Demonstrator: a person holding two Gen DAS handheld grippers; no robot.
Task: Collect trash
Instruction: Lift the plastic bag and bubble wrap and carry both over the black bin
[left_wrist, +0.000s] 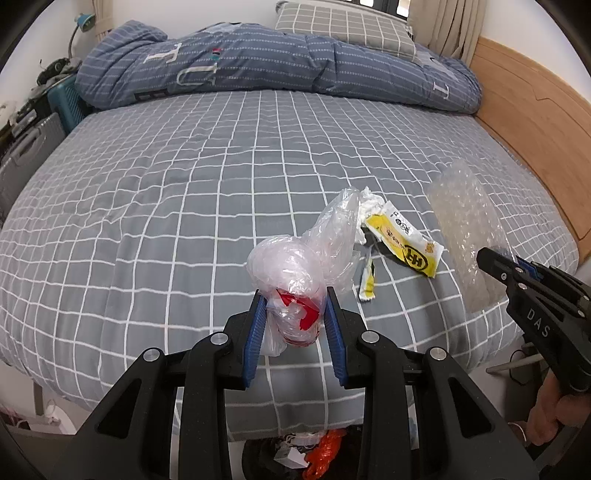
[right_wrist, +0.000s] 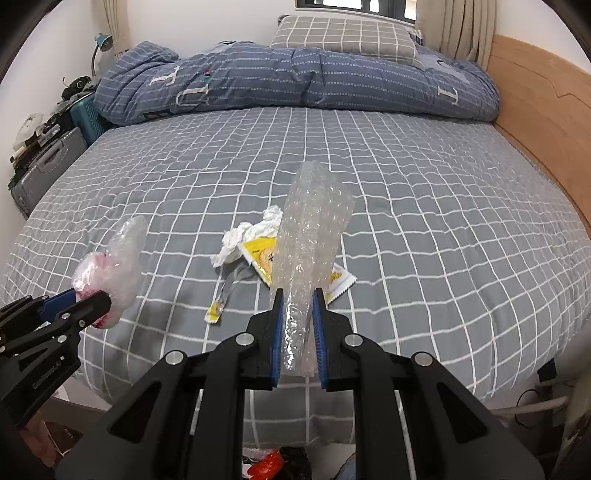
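My left gripper is shut on a clear plastic bag with red print, held above the bed's front edge; it also shows in the right wrist view. My right gripper is shut on a strip of bubble wrap, which also shows in the left wrist view. On the bed lie a yellow wrapper, a crumpled white tissue and a small yellow sachet.
The grey checked bed fills both views. A folded blue duvet and a pillow lie at the far end. A wooden headboard runs along the right. A trash bin with orange plastic sits below the bed's front edge.
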